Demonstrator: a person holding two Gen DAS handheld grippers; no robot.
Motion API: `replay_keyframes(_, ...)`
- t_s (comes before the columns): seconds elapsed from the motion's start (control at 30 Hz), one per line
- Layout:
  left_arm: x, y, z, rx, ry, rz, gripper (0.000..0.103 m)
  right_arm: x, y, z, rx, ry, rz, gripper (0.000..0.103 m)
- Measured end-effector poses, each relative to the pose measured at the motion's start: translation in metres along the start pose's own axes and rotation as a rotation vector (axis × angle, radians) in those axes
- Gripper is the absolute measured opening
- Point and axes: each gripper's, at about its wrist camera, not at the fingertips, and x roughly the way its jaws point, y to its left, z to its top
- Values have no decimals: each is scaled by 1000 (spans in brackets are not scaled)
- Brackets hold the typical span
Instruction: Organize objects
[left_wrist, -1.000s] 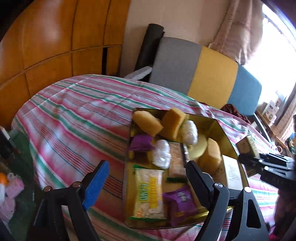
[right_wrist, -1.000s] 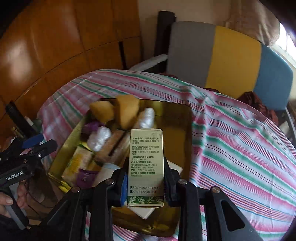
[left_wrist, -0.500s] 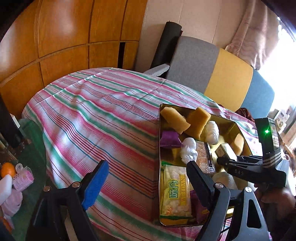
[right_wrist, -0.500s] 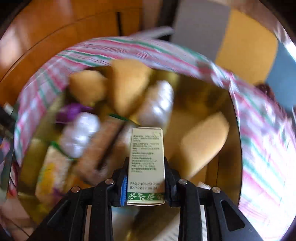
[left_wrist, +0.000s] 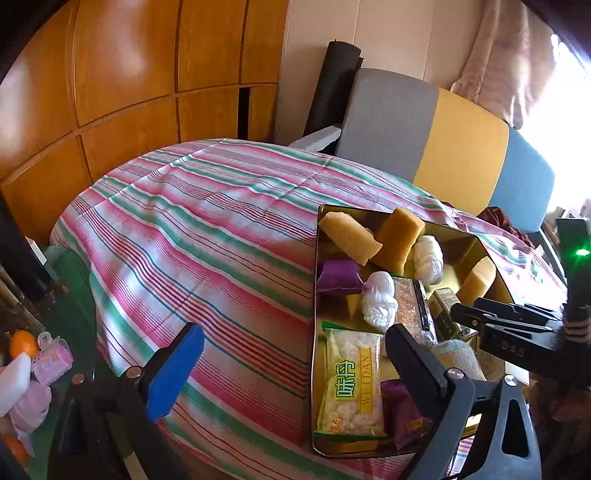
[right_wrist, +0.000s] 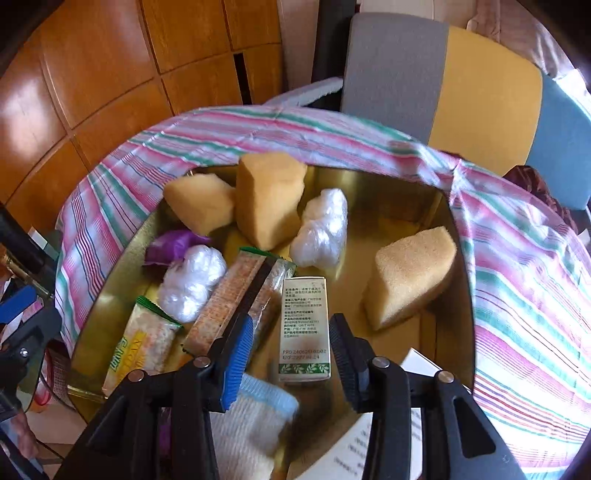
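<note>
My right gripper has just been opening – the small printed box lies released in the gold tray; I retreat straight upward. Left gripper spread, empty.

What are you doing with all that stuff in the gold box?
A person is tidying things into a gold tin on a striped cloth, using a hand-held gripper in each hand. The right hand-held gripper has just been opening around a small carton; its pads now stand clear of the carton, which sits among sponges, snack packets and wrapped white bundles. The left hand-held gripper has opened wide too, empty, at the tin's near edge.
</note>
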Motion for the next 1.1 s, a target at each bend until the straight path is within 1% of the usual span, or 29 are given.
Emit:
replay_keyframes(0.07,-2,-2,0,7,-6,3,103,-12,1,-5,16,-24,-15,44)
replay_keyframes(0.37,-21,-27,-3,50,-56,17,103,-76,-8,-43,111,-147,-134,46)
replay_keyframes(0.43,-28,-33,-5,61,-73,25,103,-91,-8,-53,131,-180,-175,46)
replay_keyframes(0.53,-36,-41,-11,77,-87,34,103,-105,-8,-66,162,-212,-214,48)
replay_keyframes(0.67,-42,-46,-17,75,-86,22,103,-108,-8,-69,168,-227,-225,49)
replay_keyframes(0.8,-47,-53,-22,105,-93,18,103,-108,-5,-68,164,-228,-219,49)
replay_keyframes(1.1,-52,-51,-22,86,-108,2,103,-106,0,-68,152,-232,-217,49)
